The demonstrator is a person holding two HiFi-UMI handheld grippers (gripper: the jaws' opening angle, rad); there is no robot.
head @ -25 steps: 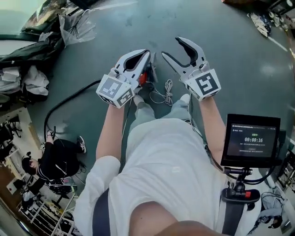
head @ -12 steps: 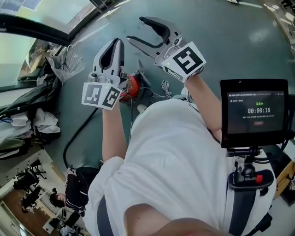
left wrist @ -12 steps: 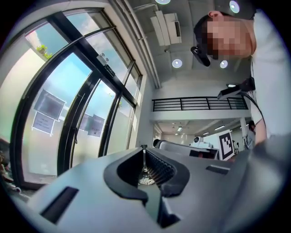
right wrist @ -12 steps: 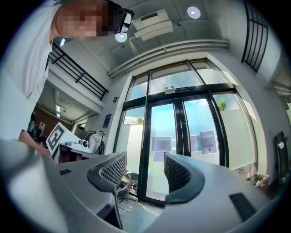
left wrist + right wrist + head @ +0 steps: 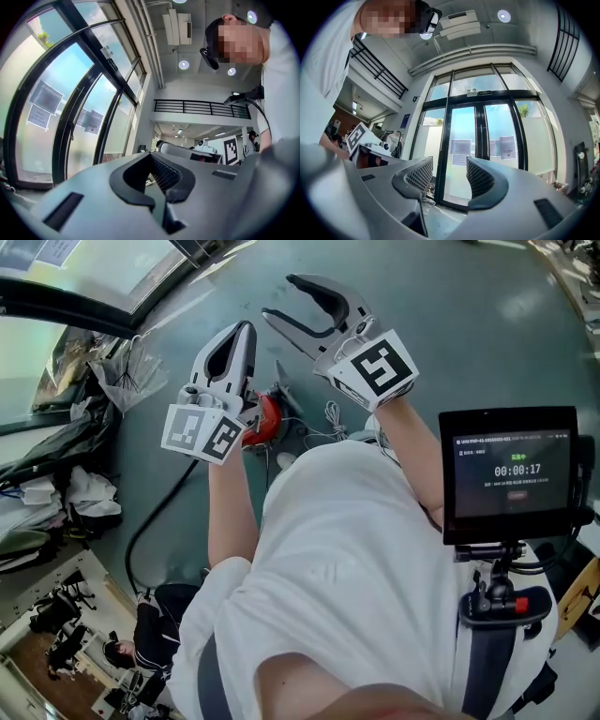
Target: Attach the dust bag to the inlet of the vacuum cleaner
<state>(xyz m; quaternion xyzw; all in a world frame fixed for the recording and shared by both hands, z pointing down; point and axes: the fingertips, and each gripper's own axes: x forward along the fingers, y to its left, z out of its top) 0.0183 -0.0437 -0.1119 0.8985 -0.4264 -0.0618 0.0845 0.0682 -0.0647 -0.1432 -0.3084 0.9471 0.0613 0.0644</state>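
Though the dust bag cannot be picked out in any view, it is probably light and floppy with a stiffer collar, so the collar looks the place to grip. On the green floor [image 5: 450,324] ahead of the person sits the red vacuum cleaner [image 5: 269,418], half hidden behind the left gripper [image 5: 244,329], whose jaws are together on nothing. The right gripper [image 5: 279,296] hangs beside it, jaws apart and closing, empty. A chest-mounted monitor [image 5: 511,474], a black cable [image 5: 155,512], crumpled plastic bags [image 5: 127,381] and a white cord [image 5: 335,416] just beside the vacuum could snag.
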